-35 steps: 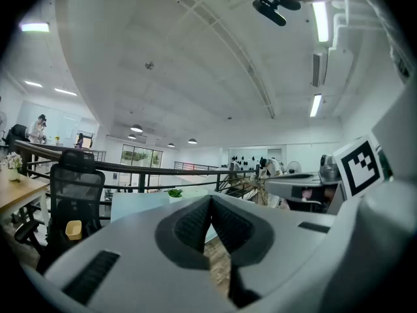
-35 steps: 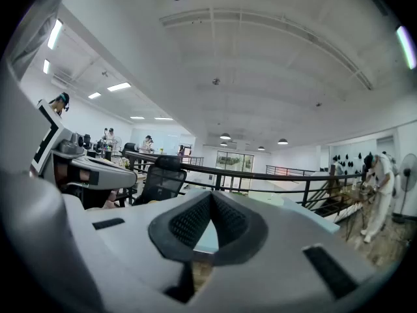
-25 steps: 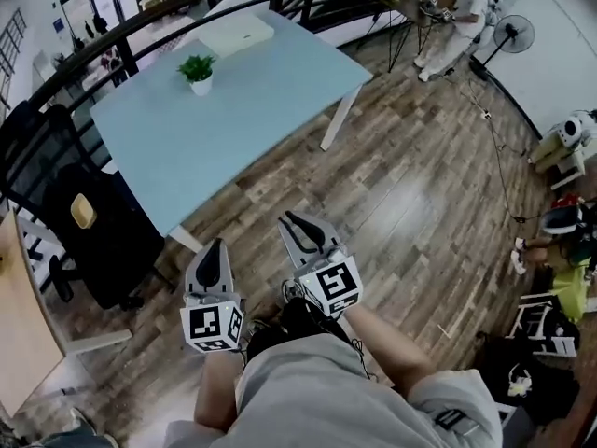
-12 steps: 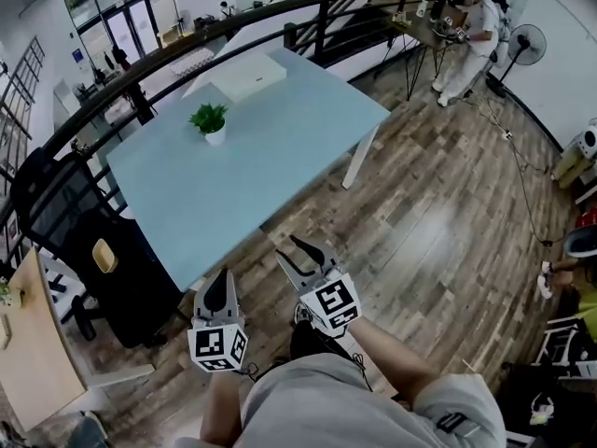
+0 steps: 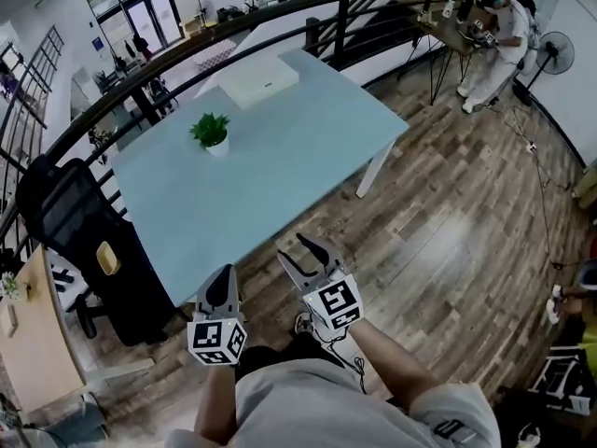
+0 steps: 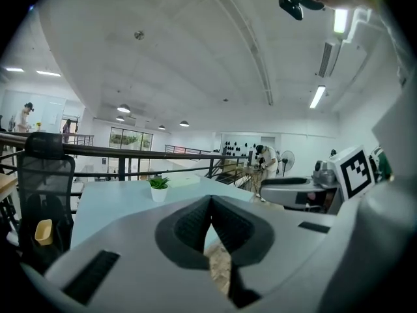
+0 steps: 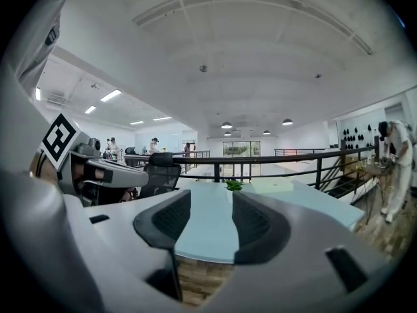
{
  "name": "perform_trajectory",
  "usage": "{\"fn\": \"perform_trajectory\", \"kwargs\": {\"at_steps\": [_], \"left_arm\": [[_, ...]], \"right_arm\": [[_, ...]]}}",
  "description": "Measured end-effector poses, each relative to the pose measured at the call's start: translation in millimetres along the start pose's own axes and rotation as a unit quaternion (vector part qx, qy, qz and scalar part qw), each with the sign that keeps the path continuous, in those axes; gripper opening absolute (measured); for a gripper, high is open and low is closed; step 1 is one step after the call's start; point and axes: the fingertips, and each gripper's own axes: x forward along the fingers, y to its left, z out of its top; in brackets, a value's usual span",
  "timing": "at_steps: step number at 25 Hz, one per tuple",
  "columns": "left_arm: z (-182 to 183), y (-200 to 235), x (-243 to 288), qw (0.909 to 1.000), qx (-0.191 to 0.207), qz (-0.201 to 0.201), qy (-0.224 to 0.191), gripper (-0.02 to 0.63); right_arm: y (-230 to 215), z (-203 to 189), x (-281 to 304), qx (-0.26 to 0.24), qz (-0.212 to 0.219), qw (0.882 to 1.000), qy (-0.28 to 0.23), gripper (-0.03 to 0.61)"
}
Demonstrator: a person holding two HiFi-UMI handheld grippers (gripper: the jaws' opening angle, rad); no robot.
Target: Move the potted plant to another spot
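Note:
A small green potted plant (image 5: 211,133) in a white pot stands on the far left part of the light blue table (image 5: 289,171). Both grippers are over the wooden floor, short of the table's near edge and far from the plant. My left gripper (image 5: 223,276) is shut with nothing in it; its pads meet in the left gripper view (image 6: 210,201), with the plant (image 6: 158,188) small beyond them. My right gripper (image 5: 300,248) is open and empty, and its jaws have just been opening. In the right gripper view the plant (image 7: 233,185) shows above the gap (image 7: 212,207).
A white flat box (image 5: 258,83) lies at the table's far end. A black office chair (image 5: 79,236) stands left of the table, and a black railing (image 5: 177,54) runs behind it. A person (image 5: 499,35) works at a desk far right, near a fan (image 5: 558,52).
Both grippers have moved forward toward the table, so the table and plant sit nearer in the head view. The right gripper's jaws have spread wider. The left stays shut.

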Motion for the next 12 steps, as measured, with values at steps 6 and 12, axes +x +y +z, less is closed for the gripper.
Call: {"fn": "perform_trajectory", "kwargs": {"at_steps": [6,12], "left_arm": [[-3.1,-3.2,29.5,0.9998,0.007,0.0,0.019,0.012],[-4.6,20.3,61.0,0.9995,0.005,-0.003,0.033,0.012]], "right_arm": [[-31.8,-9.4,11.4,0.017,-0.004,1.0,-0.003,0.219],[-49.6,-11.4,41.5,0.019,-0.009,1.0,0.003,0.246]]}}
